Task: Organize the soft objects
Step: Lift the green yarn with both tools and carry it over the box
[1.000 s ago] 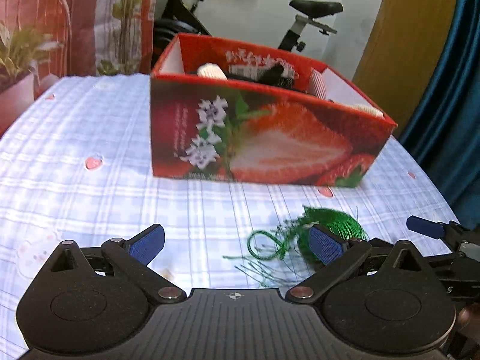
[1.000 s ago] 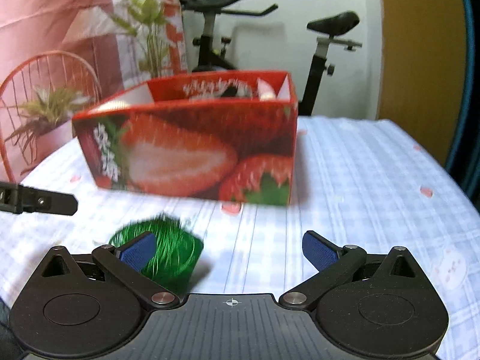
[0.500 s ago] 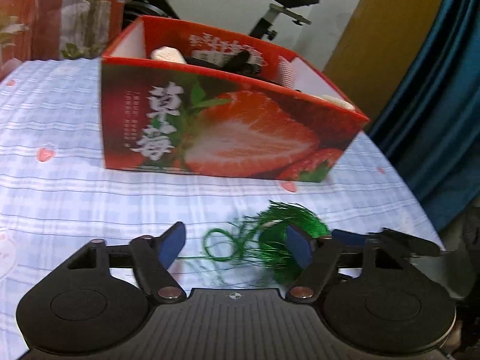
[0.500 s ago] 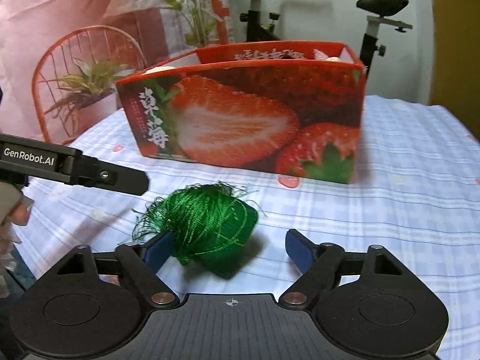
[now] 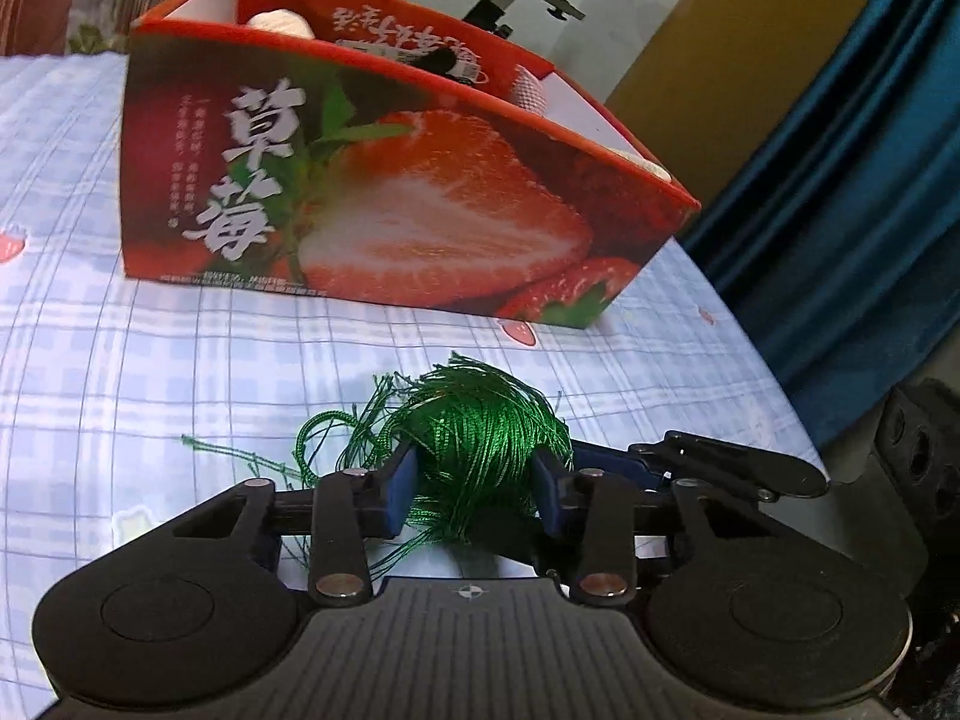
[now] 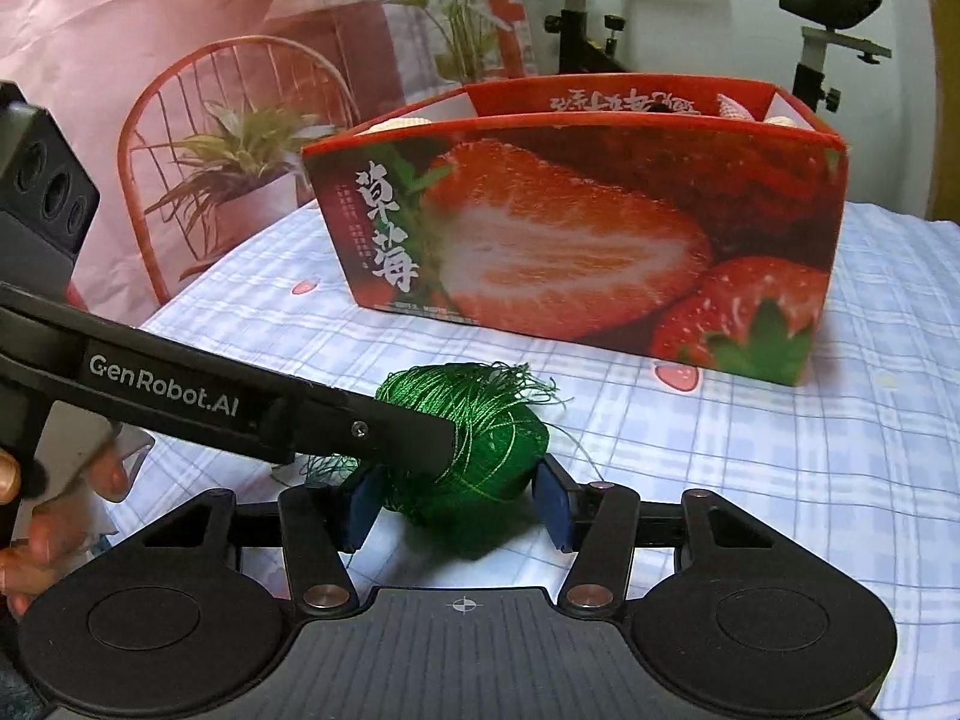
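A ball of green thread [image 5: 480, 438] [image 6: 480, 420] lies on the checked tablecloth [image 5: 120, 360] in front of a red strawberry-print box [image 5: 390, 198] [image 6: 570, 240]. My left gripper [image 5: 474, 486] is closing, and its blue pads touch the ball on both sides. Loose thread ends trail off to its left. My right gripper [image 6: 456, 504] is closing too, from the other side, with its pads against the same ball. The left gripper's black finger [image 6: 240, 408] crosses over the ball in the right wrist view. White soft rolls [image 5: 279, 24] sit in the box.
A red wire chair with a potted plant [image 6: 240, 138] stands beyond the table's left edge. An exercise bike [image 6: 828, 18] is behind the box. A blue curtain [image 5: 840, 180] hangs to the right. A person's hand [image 6: 24, 540] holds the left gripper.
Both grippers moved in around the green thread ball from opposite sides and tipped downward. Their jaws narrowed from wide open until the pads reached the ball.
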Demonstrator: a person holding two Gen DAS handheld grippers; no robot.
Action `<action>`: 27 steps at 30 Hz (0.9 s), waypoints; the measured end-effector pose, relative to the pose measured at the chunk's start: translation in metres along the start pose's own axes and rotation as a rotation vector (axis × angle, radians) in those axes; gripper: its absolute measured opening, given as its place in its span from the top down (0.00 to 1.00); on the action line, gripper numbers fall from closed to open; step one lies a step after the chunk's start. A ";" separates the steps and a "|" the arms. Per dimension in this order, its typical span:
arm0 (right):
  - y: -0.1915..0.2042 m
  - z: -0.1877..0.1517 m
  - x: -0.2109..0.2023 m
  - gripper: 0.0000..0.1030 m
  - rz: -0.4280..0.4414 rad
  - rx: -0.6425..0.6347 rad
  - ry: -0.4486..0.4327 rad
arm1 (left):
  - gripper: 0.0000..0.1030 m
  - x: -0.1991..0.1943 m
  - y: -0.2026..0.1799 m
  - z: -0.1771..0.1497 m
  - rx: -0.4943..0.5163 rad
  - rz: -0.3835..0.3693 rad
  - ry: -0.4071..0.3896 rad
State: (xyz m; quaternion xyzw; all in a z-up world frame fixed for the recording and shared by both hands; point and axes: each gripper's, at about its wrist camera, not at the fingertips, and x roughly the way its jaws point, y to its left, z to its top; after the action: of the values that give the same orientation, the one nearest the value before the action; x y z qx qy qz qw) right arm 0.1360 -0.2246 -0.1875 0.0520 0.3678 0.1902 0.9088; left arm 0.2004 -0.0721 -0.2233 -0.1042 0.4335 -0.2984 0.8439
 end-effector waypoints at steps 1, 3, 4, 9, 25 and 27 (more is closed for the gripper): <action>0.000 0.001 0.001 0.51 -0.004 -0.002 0.003 | 0.61 0.001 0.000 0.000 -0.005 -0.004 0.000; 0.001 0.002 0.003 0.49 -0.011 -0.006 0.006 | 0.61 0.002 -0.001 0.000 -0.007 -0.004 0.001; 0.002 0.003 0.005 0.49 -0.016 -0.006 0.009 | 0.61 0.001 0.000 0.001 -0.005 -0.002 0.001; 0.011 0.012 0.005 0.49 -0.029 -0.019 0.011 | 0.61 -0.011 0.001 0.004 -0.013 0.007 -0.036; 0.029 0.088 -0.044 0.50 -0.034 -0.107 -0.178 | 0.58 -0.071 -0.038 0.074 0.110 0.003 -0.223; 0.028 0.102 -0.049 0.50 -0.032 -0.110 -0.203 | 0.56 -0.075 -0.043 0.086 0.123 -0.005 -0.246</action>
State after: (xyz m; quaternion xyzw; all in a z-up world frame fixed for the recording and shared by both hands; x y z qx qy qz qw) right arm 0.1654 -0.2129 -0.0749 0.0152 0.2635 0.1893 0.9458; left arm 0.2179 -0.0689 -0.1025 -0.0889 0.3072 -0.3114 0.8948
